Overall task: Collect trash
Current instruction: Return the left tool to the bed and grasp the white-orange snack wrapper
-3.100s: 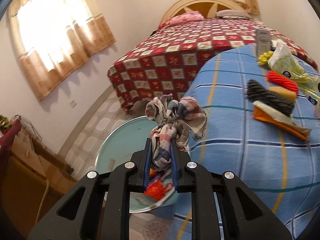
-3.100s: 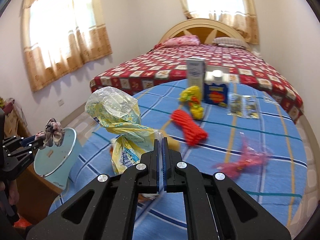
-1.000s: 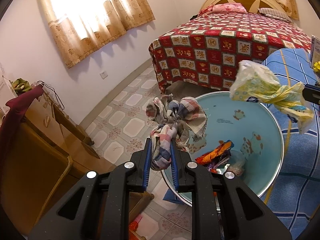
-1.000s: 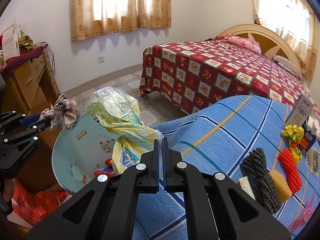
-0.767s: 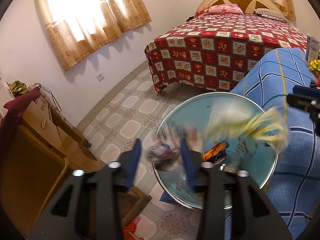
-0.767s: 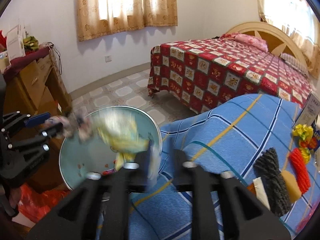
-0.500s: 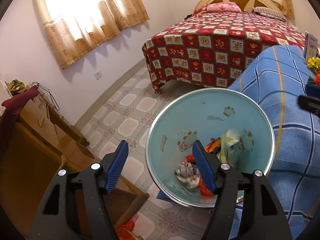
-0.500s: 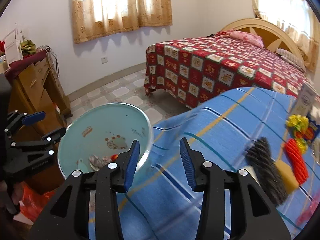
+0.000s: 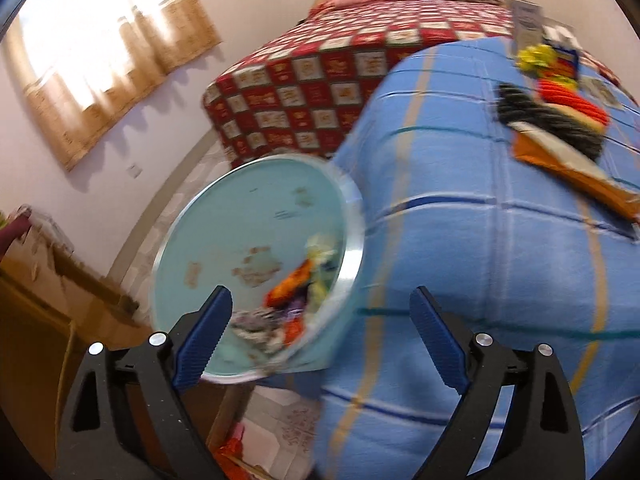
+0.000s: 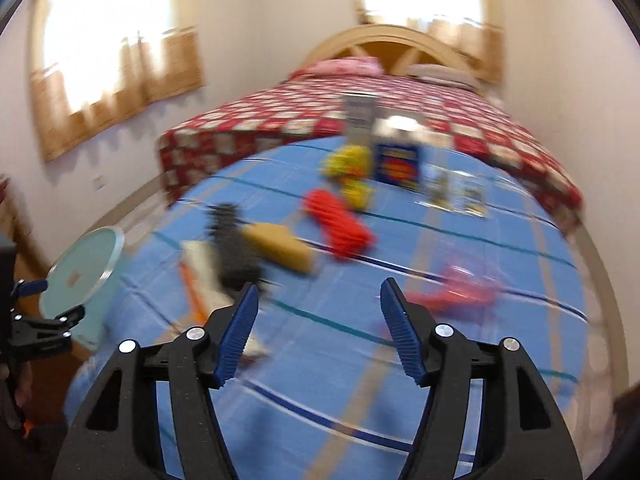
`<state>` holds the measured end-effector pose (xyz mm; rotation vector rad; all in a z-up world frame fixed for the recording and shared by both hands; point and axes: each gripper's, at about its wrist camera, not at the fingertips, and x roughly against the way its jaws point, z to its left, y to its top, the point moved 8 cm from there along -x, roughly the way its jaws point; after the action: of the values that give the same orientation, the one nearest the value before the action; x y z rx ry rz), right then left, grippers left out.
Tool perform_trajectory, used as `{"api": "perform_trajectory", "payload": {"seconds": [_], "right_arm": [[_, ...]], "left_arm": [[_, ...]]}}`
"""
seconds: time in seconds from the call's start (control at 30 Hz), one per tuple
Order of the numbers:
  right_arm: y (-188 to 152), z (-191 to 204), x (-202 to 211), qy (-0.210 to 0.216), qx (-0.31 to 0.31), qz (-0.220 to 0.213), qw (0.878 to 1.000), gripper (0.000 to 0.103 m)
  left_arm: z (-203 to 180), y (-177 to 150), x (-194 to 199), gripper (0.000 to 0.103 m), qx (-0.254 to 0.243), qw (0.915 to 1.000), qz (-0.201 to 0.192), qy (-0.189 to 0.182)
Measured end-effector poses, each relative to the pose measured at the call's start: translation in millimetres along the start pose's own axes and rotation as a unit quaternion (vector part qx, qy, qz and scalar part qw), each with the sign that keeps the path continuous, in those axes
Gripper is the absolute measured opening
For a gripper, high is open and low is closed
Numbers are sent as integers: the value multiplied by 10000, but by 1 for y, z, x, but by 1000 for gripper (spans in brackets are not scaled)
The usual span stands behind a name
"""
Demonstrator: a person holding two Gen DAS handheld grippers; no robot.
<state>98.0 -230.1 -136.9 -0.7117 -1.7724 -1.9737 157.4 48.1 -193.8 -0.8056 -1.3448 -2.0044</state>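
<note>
A pale blue round bin stands on the floor beside the blue checked bed. Inside it lie a checked rag, a yellow plastic bag and orange scraps. My left gripper hovers over the bin's near rim, its jaws opening with nothing between them. My right gripper is over the blue bed, jaws opening and empty. Ahead of it lie a black scrubber, a tan sponge, a red net, a yellow wad and a pink wrapper. The bin and the left gripper show at left.
A blue carton and a white box stand at the blue bed's far end, with clear packets beside them. A red patchwork bed lies behind. A wooden cabinet stands left of the bin.
Both grippers opened and let go: the checked rag and the yellow bag fell into the bin. The right gripper then swung right, over the blue bed; the left view shifted toward the bed.
</note>
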Motion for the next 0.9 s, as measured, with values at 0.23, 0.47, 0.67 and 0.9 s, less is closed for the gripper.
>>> {"api": "perform_trajectory", "payload": {"seconds": [0.23, 0.47, 0.67, 0.9], "right_arm": [[-27, -91, 21, -628, -598, -72, 9962, 67], [-50, -144, 37, -909, -944, -215, 9911, 70], [-62, -147, 34, -793, -1095, -209, 9906, 72], [-65, -133, 32, -655, -1056, -194, 9921, 75]], "left_arm": [[-86, 42, 31, 94, -9, 9986, -251, -460], [-155, 71, 45, 97, -129, 9973, -342, -635], [-192, 64, 30, 97, -412, 9976, -60, -562], [-163, 48, 28, 97, -544, 9970, -16, -546]]}}
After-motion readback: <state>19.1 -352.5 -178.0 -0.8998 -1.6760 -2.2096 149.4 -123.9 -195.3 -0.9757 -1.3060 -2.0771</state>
